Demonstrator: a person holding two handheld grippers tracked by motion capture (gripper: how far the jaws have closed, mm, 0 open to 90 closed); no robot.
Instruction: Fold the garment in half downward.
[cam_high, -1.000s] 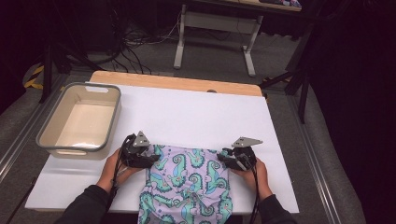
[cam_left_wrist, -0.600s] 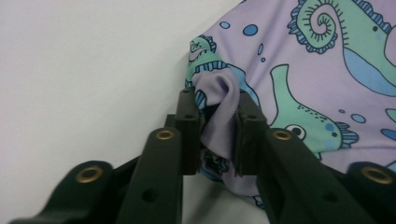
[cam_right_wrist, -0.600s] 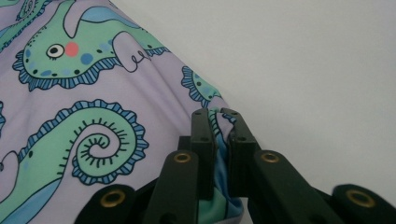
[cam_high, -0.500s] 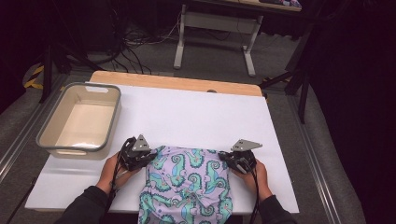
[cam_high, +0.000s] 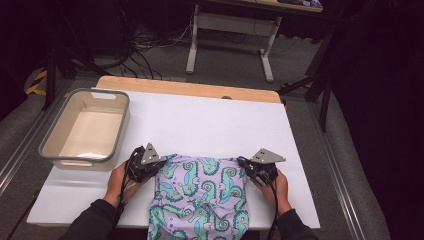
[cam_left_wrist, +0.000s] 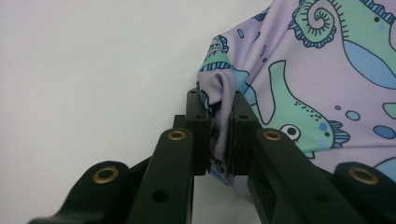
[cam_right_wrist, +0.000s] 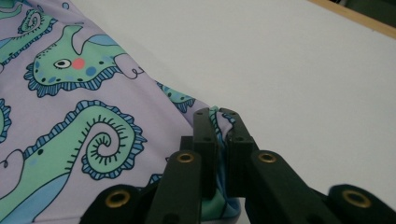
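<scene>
A lilac cloth (cam_high: 202, 192) printed with green seahorses lies on the white table (cam_high: 210, 125) near its front edge and hangs over that edge. My left gripper (cam_high: 156, 169) is shut on the cloth's far left corner; the left gripper view has the fabric (cam_left_wrist: 299, 79) bunched between the black jaws of that gripper (cam_left_wrist: 219, 112). My right gripper (cam_high: 246, 165) is shut on the far right corner, where the cloth (cam_right_wrist: 84, 102) folds into the gripper (cam_right_wrist: 215, 116). The top edge is stretched between the two grippers.
A grey plastic tub (cam_high: 85, 130) stands at the table's left side. The wooden table edge (cam_high: 190, 87) runs along the back. Beyond it are a metal frame (cam_high: 230, 30) and cables on the floor.
Both grippers have slid the cloth a little toward the person's edge of the table. Their hold on the two corners is unchanged.
</scene>
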